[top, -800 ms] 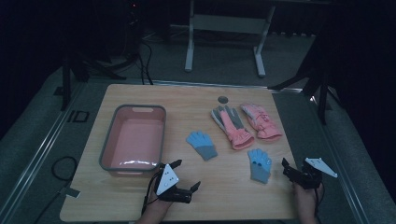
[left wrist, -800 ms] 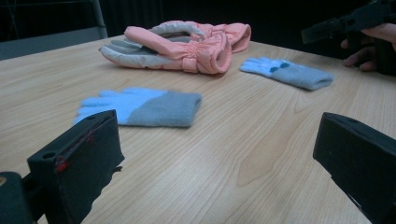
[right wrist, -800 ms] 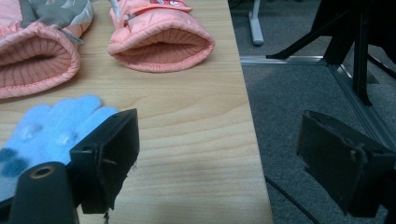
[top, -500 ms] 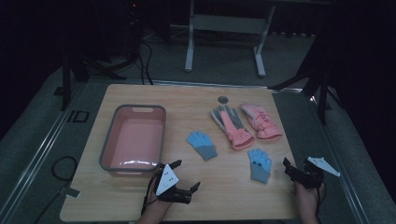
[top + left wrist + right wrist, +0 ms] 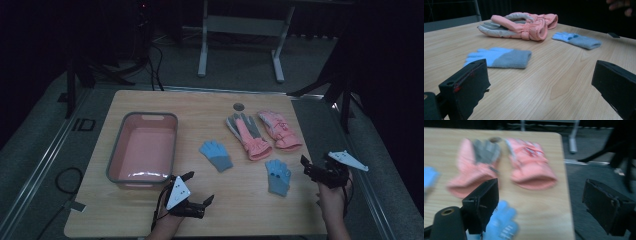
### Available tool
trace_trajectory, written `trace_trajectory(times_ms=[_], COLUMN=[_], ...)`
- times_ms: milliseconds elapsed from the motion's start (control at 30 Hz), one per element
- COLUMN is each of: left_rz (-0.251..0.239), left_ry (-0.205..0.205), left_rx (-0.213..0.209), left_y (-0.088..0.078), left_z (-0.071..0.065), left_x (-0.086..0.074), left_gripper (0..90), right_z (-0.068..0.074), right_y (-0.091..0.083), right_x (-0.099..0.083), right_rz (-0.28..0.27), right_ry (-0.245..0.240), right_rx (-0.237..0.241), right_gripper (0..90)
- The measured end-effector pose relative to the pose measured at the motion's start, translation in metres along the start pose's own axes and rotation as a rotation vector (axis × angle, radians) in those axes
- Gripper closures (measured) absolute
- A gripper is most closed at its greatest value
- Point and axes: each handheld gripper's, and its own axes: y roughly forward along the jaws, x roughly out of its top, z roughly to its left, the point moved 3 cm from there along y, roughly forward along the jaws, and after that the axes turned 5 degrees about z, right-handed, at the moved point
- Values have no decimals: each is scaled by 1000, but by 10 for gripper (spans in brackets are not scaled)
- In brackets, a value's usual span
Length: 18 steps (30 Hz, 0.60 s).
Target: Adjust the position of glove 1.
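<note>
Two small blue-and-grey gloves lie flat on the wooden table (image 5: 150, 210): one (image 5: 216, 155) (image 5: 501, 57) at its middle, the other (image 5: 277, 176) (image 5: 577, 40) (image 5: 500, 225) further right. Behind them lie two pink gloves, one with its grey palm up (image 5: 248, 135) (image 5: 474, 167), one beside it (image 5: 279, 130) (image 5: 531, 165). My left gripper (image 5: 199, 187) (image 5: 541, 82) rests low near the front edge, open and empty, facing the middle blue glove. My right gripper (image 5: 314, 167) (image 5: 541, 205) hovers at the right edge, open and empty, beside the right blue glove.
A pink tub with a grey rim (image 5: 116, 162) stands empty at the left of the table. A small round dark disc (image 5: 239, 106) sits near the far edge. Dark floor, stand legs and cables surround the table.
My right gripper has shifted a little away from the person, and its view is blurred with motion. The left gripper and the gloves have stayed put.
</note>
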Motion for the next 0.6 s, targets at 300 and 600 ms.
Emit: trace_trajectory(times_ms=[300, 600], left_rz=[2, -2], left_ry=[-1, -5], left_rx=[-2, -2], left_y=[0, 1], left_z=[0, 0], left_x=[0, 0], left_gripper=[13, 12], right_z=[33, 90], right_y=[-1, 14], right_x=[44, 72], right_rz=[-21, -20], right_ry=[-64, -189], right_rx=[110, 283], right_gripper=[117, 131])
